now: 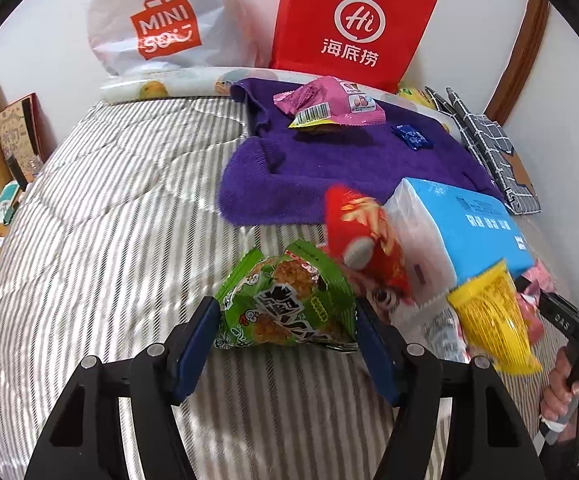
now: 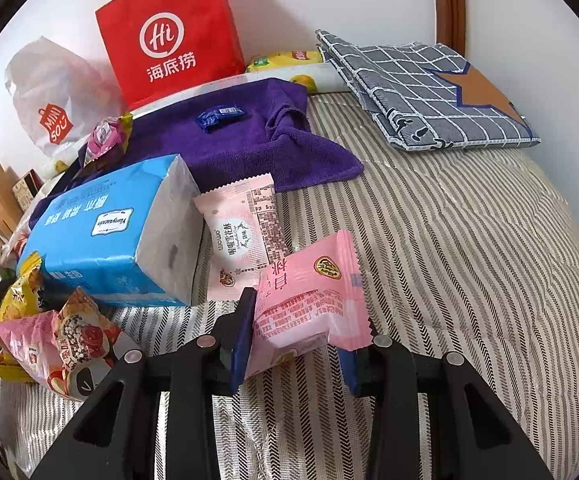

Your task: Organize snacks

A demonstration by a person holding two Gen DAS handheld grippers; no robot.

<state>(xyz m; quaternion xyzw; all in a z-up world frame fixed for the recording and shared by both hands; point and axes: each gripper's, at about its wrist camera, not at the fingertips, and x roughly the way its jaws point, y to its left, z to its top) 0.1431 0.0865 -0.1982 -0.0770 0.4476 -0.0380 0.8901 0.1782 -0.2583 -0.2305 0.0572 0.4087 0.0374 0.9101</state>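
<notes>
In the left wrist view, your left gripper (image 1: 287,334) has its blue pads pressed against both sides of a green snack packet (image 1: 289,304), so the jaws are clamped on it, held just above the striped bed cover (image 1: 101,208) toward its near edge. That packet looks light and air-puffed with a slick foil skin; you'd likely do best gripping across the belly as you are, gently, since the contents seem brittle and a hard squeeze could crush them or pop the seal. Just beside it to the right lie a red snack bag (image 1: 363,240), a blue tissue pack (image 1: 461,224) and a yellow packet (image 1: 493,320); farther back a pink packet (image 1: 329,102) and a small blue candy (image 1: 412,137) rest on the purple towel (image 1: 329,168), before the red paper bag (image 1: 349,24). In the right wrist view, your right gripper (image 2: 297,344) is closed around a pink wrapped cake (image 2: 309,300), lifted slightly over the bed cover's near middle. It looks soft and light, its wrapper slippery; hold the padded centre, not the crimped ends, which would probably slide free. A pale pink packet (image 2: 241,232) leans against the tissue pack behind it, touching the cake's corner.
</notes>
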